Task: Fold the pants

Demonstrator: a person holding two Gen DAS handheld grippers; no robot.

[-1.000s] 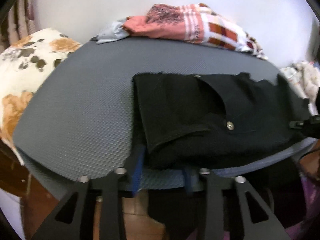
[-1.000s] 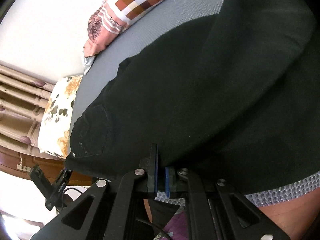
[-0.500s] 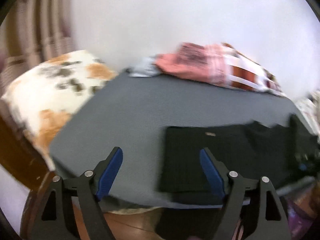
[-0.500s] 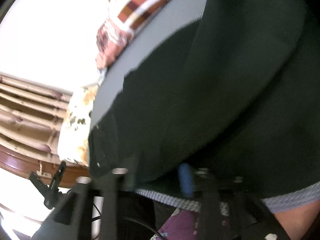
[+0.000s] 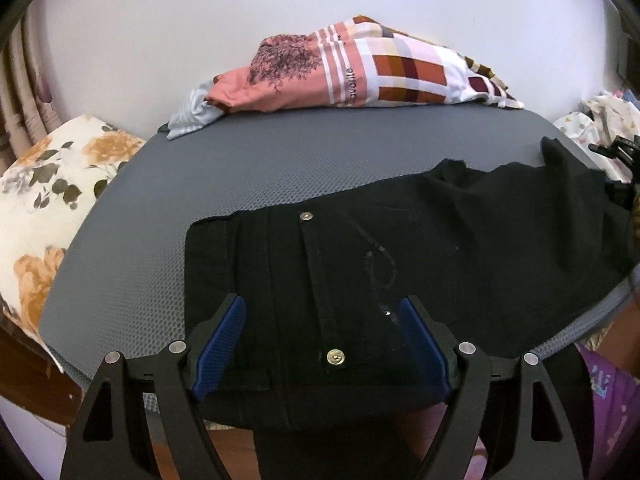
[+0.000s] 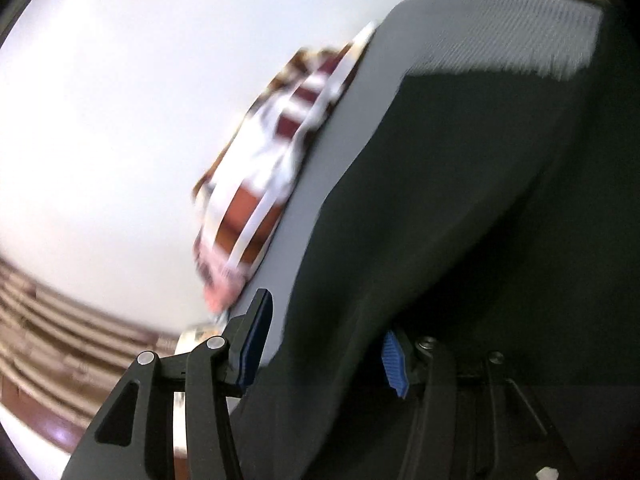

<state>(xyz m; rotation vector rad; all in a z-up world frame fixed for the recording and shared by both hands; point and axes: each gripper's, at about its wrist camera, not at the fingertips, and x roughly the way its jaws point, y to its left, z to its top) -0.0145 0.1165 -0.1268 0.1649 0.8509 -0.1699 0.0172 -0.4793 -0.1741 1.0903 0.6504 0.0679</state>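
- Black pants [image 5: 400,264] lie across the grey mat [image 5: 160,216] on the surface, waistband end w/ brass button [image 5: 335,357] at the near edge, some cloth hanging off the front.
- Look halved lengthwise already, one leg on the other; long run toward the right side not yet folded over, so I'd say roughly midway, crosswise folds left.
- Left tongs [image 5: 320,344] spread wide, hovering over the waistband area, blue pads [image 5: 224,340] clear of the cloth, gripping nothing.
- Right tongs [image 6: 324,344] partly apart; jaws have just been closing in. Black fabric sits btwn them, but view's blurred, pads don't look pressed on it, so released as far as I can tell.
- Pile of patterned laundry [image 5: 352,76] at the far edge, floral pillow [image 5: 48,200] off to the left; both well apart from the pants.
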